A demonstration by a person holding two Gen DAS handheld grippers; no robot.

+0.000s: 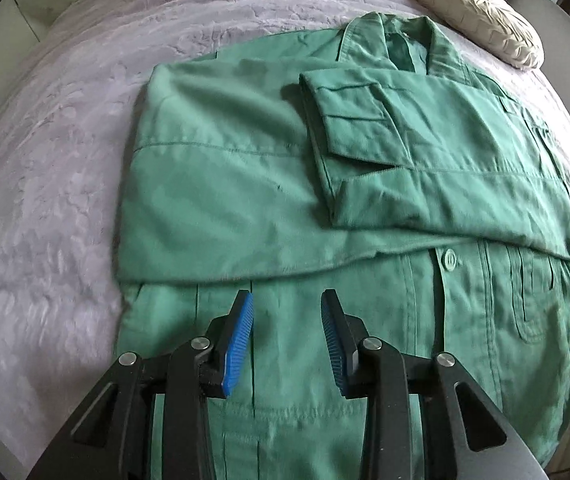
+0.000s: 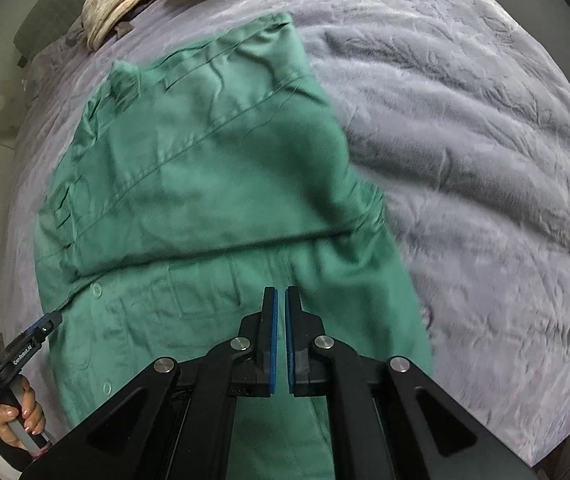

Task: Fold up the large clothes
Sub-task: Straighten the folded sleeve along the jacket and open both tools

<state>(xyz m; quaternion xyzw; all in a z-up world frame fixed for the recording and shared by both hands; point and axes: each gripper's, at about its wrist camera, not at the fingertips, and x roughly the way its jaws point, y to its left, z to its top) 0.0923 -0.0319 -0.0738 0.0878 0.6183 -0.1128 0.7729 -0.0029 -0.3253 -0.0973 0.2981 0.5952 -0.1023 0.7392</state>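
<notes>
A green button-up shirt (image 1: 245, 184) lies front up on a lilac bedspread (image 1: 45, 160), collar (image 1: 401, 40) at the far end. Both sleeves are folded across its chest, and a cuff (image 1: 349, 120) lies on top. My left gripper (image 1: 287, 296) hovers over the shirt's lower front, open, with nothing between its blue pads. In the right wrist view the shirt (image 2: 205, 184) fills the middle. My right gripper (image 2: 281, 290) is over its lower right part, shut, with only a thin slit between the pads and no cloth in it.
A cream pillow (image 1: 477, 16) lies beyond the collar, and crumpled beige bedding (image 2: 125, 4) sits at the bed's far end. Bare bedspread (image 2: 485, 160) stretches to the right of the shirt. A person's hand (image 2: 17, 416) holds the left gripper's handle at the lower left.
</notes>
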